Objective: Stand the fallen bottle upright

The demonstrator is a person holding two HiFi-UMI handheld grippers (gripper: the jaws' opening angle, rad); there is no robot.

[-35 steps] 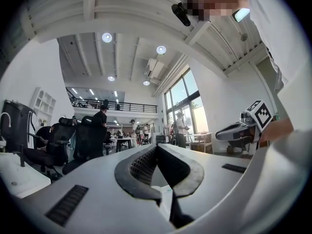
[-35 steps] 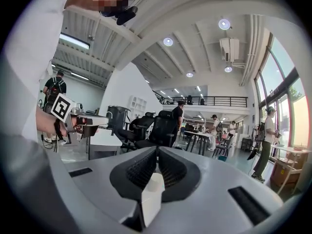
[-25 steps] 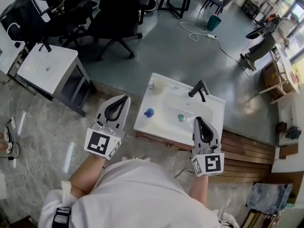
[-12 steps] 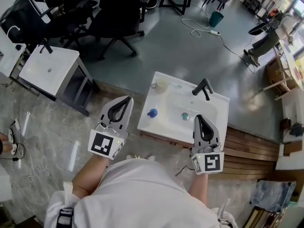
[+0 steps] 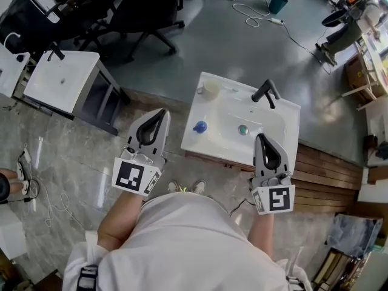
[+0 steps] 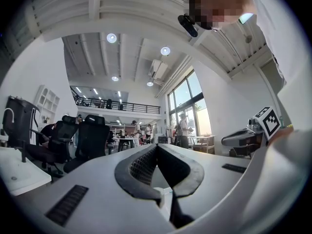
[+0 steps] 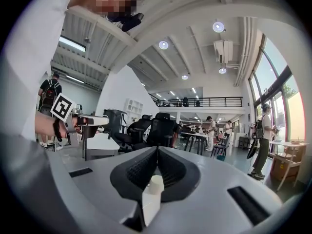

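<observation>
The person holds both grippers out level, just short of a white washbasin [image 5: 285, 117] that stands on the floor. The left gripper [image 5: 162, 110] has its jaws clenched together with nothing between them, and the right gripper [image 5: 261, 136] is the same. Each gripper view shows its 2 ribbed pads meeting at the tip. Seen from the head view, the left gripper's tip lies off the washbasin's left edge, over the grey floor. The right gripper's tip reaches over the near rim.

The blue bottle [image 5: 199, 127] sits on the flat left ledge of the washbasin. It is between the 2 grippers, nearer the left one and touched by neither. It is too small to tell exactly how it lies. A pale round container [image 5: 210, 90] stands at the far left corner of the same ledge. A black tap [image 5: 267, 93] rises at the back, and the drain [image 5: 243, 129] shows in the bowl.

A second white washbasin [image 5: 60, 80] stands well apart to the left, and black office chairs [image 5: 148, 8] are beyond it
</observation>
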